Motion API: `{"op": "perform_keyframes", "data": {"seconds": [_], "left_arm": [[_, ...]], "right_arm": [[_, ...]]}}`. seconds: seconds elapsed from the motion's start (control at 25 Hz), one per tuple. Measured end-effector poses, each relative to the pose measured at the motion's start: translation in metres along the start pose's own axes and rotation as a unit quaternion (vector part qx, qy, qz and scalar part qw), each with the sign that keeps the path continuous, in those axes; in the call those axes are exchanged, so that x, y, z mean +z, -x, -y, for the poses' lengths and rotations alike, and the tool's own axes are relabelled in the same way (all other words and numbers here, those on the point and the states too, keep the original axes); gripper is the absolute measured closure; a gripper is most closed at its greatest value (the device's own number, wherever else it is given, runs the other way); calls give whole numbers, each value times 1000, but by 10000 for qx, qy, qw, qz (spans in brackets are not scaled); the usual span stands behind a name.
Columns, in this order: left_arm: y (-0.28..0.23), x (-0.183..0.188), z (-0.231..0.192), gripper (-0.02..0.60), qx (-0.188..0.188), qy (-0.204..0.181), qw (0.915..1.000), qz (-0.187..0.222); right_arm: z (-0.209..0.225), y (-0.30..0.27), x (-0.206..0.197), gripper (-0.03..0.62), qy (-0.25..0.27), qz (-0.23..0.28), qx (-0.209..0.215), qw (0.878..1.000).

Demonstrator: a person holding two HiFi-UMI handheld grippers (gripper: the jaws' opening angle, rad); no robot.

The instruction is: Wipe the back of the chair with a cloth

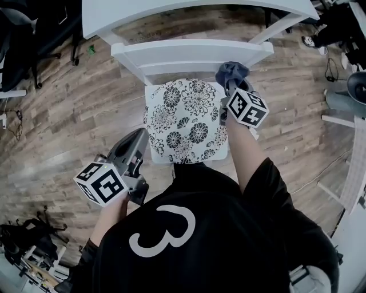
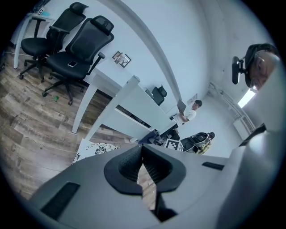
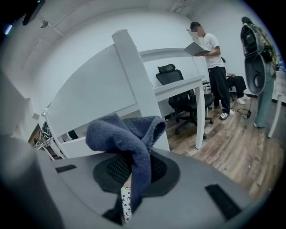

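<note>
A white wooden chair with a black-and-white floral seat cushion [image 1: 186, 120] stands in front of me, its back rail [image 1: 189, 52] on the far side. My right gripper [image 1: 233, 86] is shut on a crumpled blue cloth [image 1: 231, 71], held at the right end of the back rail, beside the upright post [image 3: 134, 71]. In the right gripper view the cloth [image 3: 120, 132] bunches up over the jaws and hangs between them. My left gripper [image 1: 139, 136] hovers by the seat's front left corner, away from the back, shut with nothing in it [image 2: 142, 154].
A white desk [image 1: 171, 14] stands just beyond the chair. Black office chairs [image 2: 76, 44] sit to the left on the wood floor. A person [image 3: 214, 62] stands reading to the right, near more office chairs and cables on the floor.
</note>
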State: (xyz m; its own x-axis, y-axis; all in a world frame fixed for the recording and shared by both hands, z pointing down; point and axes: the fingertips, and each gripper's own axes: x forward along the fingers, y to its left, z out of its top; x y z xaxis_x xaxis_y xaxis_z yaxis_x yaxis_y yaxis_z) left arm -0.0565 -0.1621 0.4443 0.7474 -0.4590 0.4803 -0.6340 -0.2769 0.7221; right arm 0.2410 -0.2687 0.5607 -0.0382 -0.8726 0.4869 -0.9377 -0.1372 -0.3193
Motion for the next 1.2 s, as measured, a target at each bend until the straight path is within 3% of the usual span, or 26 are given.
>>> {"op": "perform_keyframes", "data": {"seconds": [0.24,0.56,0.76,0.92,1.2], "left_arm": [[-14,6,-1,568,-76,-53,10000,21],[-25,7,27,568,-438,-489,9978,-62],[-4,-6,55,568,-737,-915,9931,-34],[41,-30,89,568,-1059,-1246,9865,64],[162,-92,161,568,-1688,-2071,9631,315]], "right_arm": [[-2,0,-4,548,167,-250,265,9992],[-45,59,8,548,222,-331,1841,9821],[-83,144,27,548,156,-90,2670,9635],[-127,236,33,548,222,231,3274,9444],[-199,413,8,548,292,415,3978,9161]]}}
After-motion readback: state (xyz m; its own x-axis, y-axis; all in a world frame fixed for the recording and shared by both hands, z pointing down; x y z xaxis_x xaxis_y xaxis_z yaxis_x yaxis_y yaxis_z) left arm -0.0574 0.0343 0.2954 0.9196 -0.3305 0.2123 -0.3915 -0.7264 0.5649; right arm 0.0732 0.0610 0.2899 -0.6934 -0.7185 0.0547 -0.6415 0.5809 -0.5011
